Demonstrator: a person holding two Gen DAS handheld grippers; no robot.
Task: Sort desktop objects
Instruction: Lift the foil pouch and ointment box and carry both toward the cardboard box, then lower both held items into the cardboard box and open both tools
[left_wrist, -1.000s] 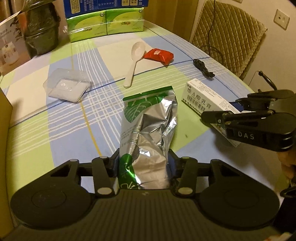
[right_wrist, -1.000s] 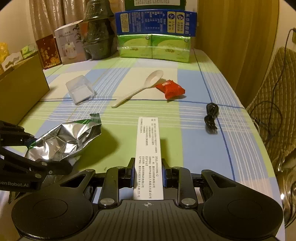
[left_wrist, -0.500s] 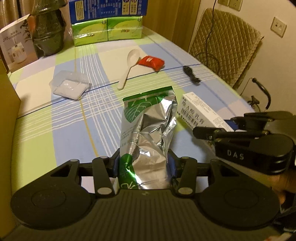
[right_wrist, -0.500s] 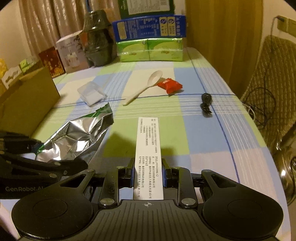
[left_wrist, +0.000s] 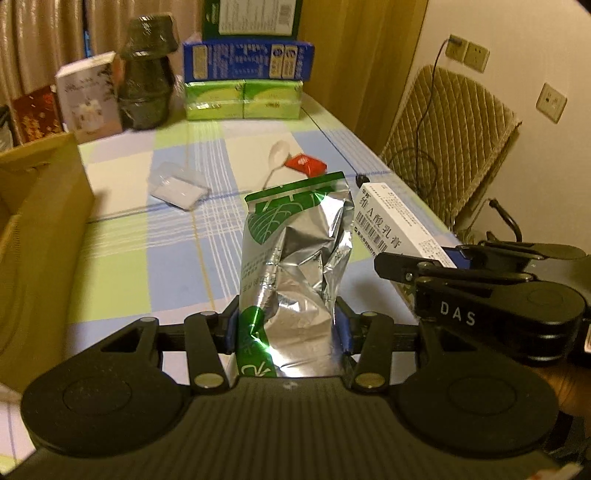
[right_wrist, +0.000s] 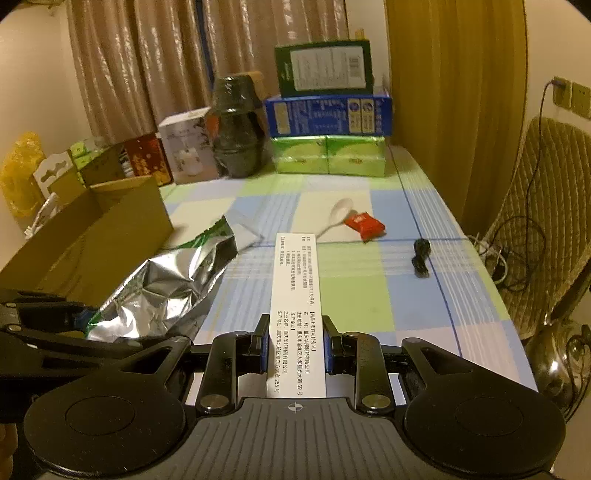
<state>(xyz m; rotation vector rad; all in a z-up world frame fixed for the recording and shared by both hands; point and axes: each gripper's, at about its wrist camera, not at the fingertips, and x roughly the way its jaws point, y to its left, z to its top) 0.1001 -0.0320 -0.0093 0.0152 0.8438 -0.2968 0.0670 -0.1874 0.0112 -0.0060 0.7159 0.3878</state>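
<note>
Foil pouch (left_wrist: 295, 266) and white carton (right_wrist: 297, 314) are both off the bench now — a second ago I had them low over the checked cloth, and since then both have come up and the view has opened out to the far end of the bench. I have the left hand-held gripper (left_wrist: 288, 328) clamped on the pouch's lower end, its blue pads pressing the crumpled foil from either side, and the pouch stands up in front of the camera with its green top edge far from me. The right hand-held gripper (right_wrist: 295, 347) is clamped on the near end of the carton, which juts forward over the bench; in the left view it sits just to the right of the pouch.

To my mind the pick-up is done for both, and what remains is carrying them to wherever they belong. The open cardboard box (right_wrist: 110, 236) at the left edge looks the likely place, though I can't be sure of that.

Left on the cloth further out are a white spoon (right_wrist: 334, 218), a red sachet (right_wrist: 364, 225) touching it, a clear plastic tub (left_wrist: 179, 184) and a small black cable (right_wrist: 421, 256) — still to be sorted.
</note>
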